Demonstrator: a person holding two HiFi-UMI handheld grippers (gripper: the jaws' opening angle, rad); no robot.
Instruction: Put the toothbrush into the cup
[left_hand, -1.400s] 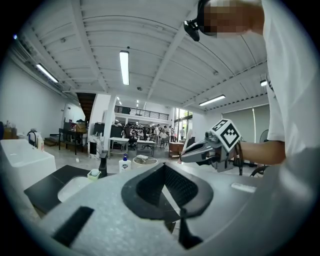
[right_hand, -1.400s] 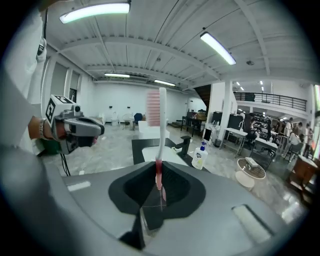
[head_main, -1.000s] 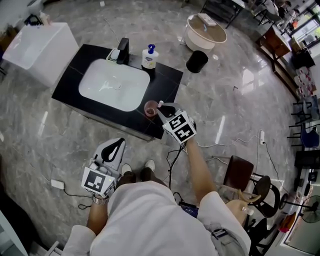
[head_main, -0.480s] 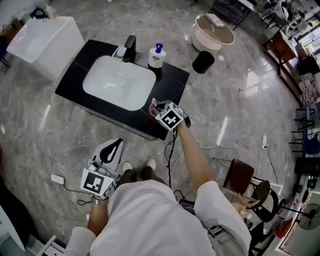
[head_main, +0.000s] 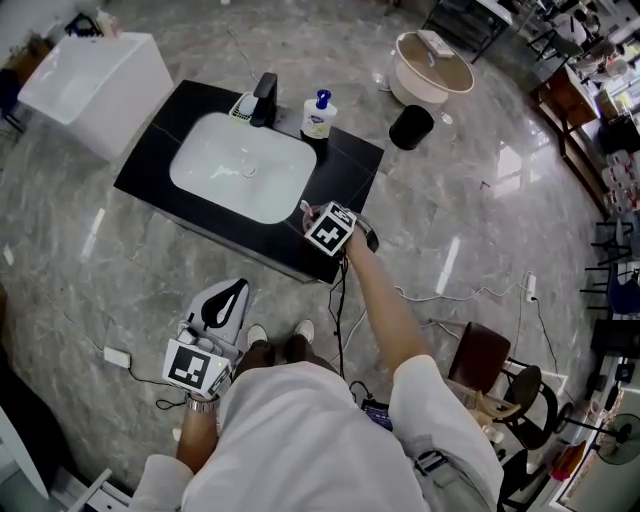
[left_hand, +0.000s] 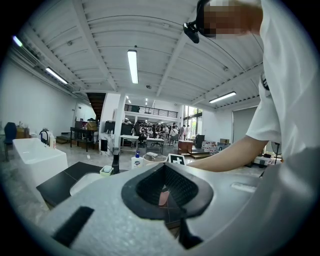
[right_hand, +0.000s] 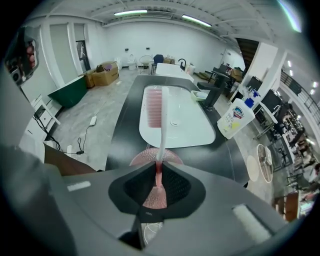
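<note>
My right gripper (head_main: 318, 218) hangs over the front right corner of the black counter (head_main: 345, 160), shut on the toothbrush (right_hand: 156, 115). The pink handle sits between the jaws, and the white neck and pink bristles point away over the basin. In the right gripper view the pink cup (right_hand: 145, 156) lies directly under the jaws (right_hand: 158, 169); in the head view the gripper covers it. My left gripper (head_main: 232, 292) hangs low by the person's left side, shut and holding nothing (left_hand: 165, 169).
The white sink basin (head_main: 238, 165) fills the counter's middle, with a black faucet (head_main: 264, 98) and a soap bottle (head_main: 319, 115) behind it. A black bin (head_main: 411, 127) and a round tub (head_main: 433, 68) stand beyond. Cables trail across the floor near a brown chair (head_main: 480, 350).
My right gripper has moved forward and left with the toothbrush, and now covers the cup that showed beside it a second ago. The left gripper has stayed put.
</note>
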